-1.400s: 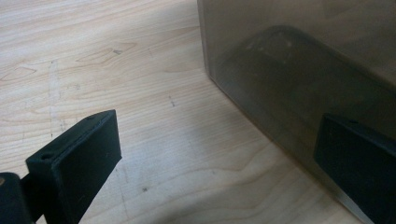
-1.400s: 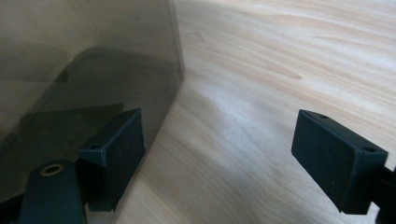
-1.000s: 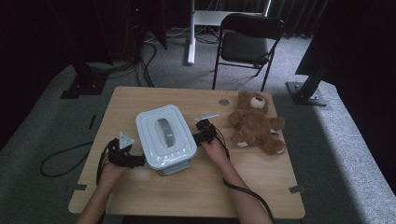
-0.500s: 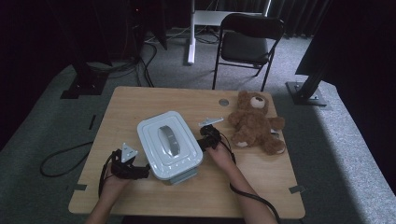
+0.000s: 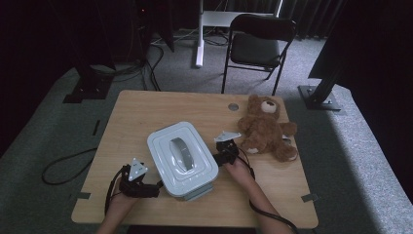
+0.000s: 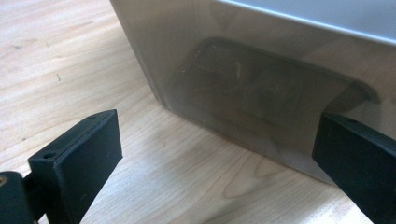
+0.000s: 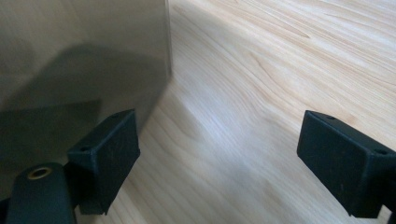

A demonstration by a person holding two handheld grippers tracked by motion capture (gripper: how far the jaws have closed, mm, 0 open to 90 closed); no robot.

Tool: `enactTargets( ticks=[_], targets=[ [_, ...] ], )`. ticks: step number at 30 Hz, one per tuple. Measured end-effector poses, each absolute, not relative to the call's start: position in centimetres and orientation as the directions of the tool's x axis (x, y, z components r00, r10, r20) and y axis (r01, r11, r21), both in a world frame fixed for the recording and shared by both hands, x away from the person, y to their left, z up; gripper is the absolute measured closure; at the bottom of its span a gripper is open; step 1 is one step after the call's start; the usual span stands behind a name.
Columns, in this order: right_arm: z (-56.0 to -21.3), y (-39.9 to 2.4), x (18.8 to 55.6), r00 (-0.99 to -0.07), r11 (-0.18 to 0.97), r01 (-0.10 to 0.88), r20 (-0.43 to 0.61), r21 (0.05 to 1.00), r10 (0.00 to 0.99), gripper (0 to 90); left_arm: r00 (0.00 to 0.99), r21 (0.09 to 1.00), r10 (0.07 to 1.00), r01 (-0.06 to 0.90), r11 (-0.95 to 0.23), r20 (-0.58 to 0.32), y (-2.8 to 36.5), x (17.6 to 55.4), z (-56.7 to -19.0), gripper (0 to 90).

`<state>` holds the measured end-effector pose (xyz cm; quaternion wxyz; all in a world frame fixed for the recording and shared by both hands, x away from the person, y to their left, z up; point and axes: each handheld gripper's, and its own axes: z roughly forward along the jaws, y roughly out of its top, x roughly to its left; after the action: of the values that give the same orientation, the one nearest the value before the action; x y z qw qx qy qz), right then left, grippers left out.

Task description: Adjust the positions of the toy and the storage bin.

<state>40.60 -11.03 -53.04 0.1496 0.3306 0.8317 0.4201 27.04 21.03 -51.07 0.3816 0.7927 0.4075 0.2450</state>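
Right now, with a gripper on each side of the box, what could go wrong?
1. The box sits near the table's front edge; one more push that way might tip it off.
2. Both the left gripper and the right gripper are open and press only on the walls, so the box could twist or slip between them.
3. The teddy lies close behind the right gripper; a backward swing could knock it.

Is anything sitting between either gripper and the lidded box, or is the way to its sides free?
Nothing visible stands in the way. The left gripper is at the box's near-left side, the right gripper at its right side, both with jaws open; bare table lies between. The teddy bear sits off to the right.
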Motion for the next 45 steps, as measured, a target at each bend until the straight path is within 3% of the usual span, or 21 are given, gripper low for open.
enactTargets(
  ticks=[5, 13, 19, 28, 43, 45],
  targets=[
    [-54.4, -11.7, 39.0, -0.749, 0.48, 0.395, -0.028, 0.784, 0.662, 12.1, 0.539, 0.801, 0.84, 0.473, -0.366, 0.066, 21.3, 27.2, -51.2, 2.0],
    [-55.0, -14.0, 36.0, -0.73, 0.459, 0.355, -0.065, 0.815, 0.681, 12.1, 0.561, 0.804, 0.823, 0.449, -0.391, 0.087, 20.9, 27.1, -51.5, 2.0],
    [-55.5, -17.0, 34.4, -0.714, 0.448, 0.384, -0.048, 0.808, 0.698, 12.1, 0.56, 0.807, 0.825, 0.452, -0.38, 0.075, 20.9, 27.1, -51.4, 2.0],
    [-54.9, -23.7, 32.2, -0.595, 0.338, 0.436, -0.014, 0.834, 0.804, 12.1, 0.575, 0.804, 0.816, 0.456, -0.381, 0.061, 19.7, 27.4, -51.4, 2.0],
    [-55.7, -27.9, 31.0, -0.503, 0.273, 0.491, 0.014, 0.827, 0.864, 12.1, 0.602, 0.808, 0.798, 0.455, -0.374, 0.031, 18.1, 28.3, -51.6, 2.0],
    [-55.9, -28.0, 31.1, -0.503, 0.273, 0.494, 0.015, 0.826, 0.864, 12.1, 0.61, 0.798, 0.79, 0.446, -0.406, 0.061, 18.3, 28.3, -51.9, 2.1]
  ],
)
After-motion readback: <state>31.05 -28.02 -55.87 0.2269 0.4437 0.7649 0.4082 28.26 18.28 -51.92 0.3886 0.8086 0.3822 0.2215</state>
